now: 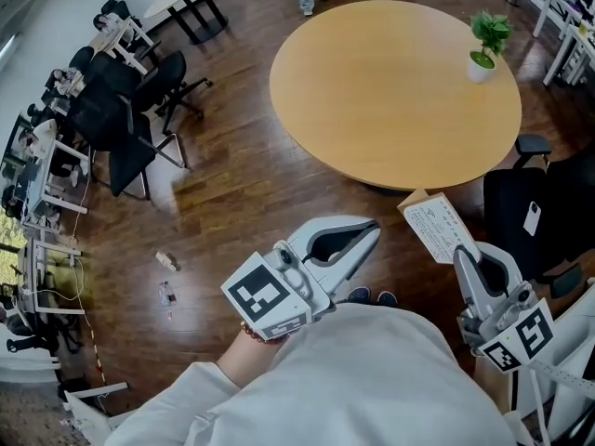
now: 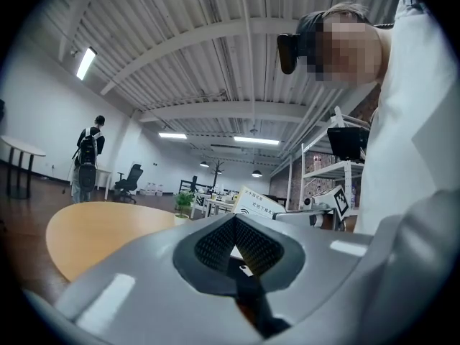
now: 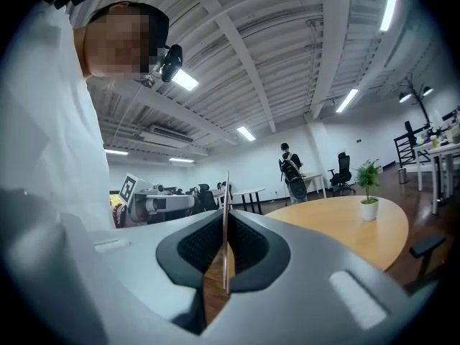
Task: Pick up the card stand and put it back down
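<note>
Card stand [image 1: 442,230] aloft lower right, off round desk [image 1: 372,91] | right tongs [image 1: 463,255] clamp its edge; left tongs [image 1: 370,230] closed, empty | best lowered level, base flat, before release.

**Open-plan office**

A large room with a dark wood floor [image 1: 242,184] is shown. A round table [image 1: 372,110] bearing a potted plant [image 1: 485,45] is set ahead of the right gripper [image 1: 462,254]. Rolling office chairs [image 1: 139,110] and cluttered desks [image 1: 42,175] are lined up well to the left of the left gripper [image 1: 370,232]. Strip lights [image 3: 392,6] are hung from a ribbed ceiling [image 3: 287,49] overhead.
</note>
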Action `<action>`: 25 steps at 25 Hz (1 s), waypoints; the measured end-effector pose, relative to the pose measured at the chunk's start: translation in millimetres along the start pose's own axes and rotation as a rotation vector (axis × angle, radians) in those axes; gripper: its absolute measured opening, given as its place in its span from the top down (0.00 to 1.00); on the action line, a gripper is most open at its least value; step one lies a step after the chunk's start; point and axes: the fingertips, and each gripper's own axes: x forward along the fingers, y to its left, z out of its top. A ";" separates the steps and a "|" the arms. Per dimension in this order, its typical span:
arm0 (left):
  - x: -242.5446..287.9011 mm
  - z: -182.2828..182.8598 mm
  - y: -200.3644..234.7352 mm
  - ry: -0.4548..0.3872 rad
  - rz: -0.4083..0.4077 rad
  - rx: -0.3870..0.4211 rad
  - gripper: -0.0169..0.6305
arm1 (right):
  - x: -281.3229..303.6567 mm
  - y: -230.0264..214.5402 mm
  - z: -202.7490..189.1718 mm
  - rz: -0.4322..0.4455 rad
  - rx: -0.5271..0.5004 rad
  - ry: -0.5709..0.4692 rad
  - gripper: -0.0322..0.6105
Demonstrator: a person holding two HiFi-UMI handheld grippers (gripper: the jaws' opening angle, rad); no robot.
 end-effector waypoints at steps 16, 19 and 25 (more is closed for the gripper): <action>-44.7 -13.7 24.8 0.023 0.046 0.042 0.97 | 9.2 -9.7 0.6 -0.106 0.104 0.006 0.92; -62.2 -18.4 56.2 0.035 0.102 0.058 0.97 | 25.2 -13.4 -4.5 -0.124 0.132 0.007 0.92; -82.7 0.2 116.0 -0.007 0.149 0.019 0.97 | 62.9 -31.8 -6.4 -0.175 0.184 0.022 0.92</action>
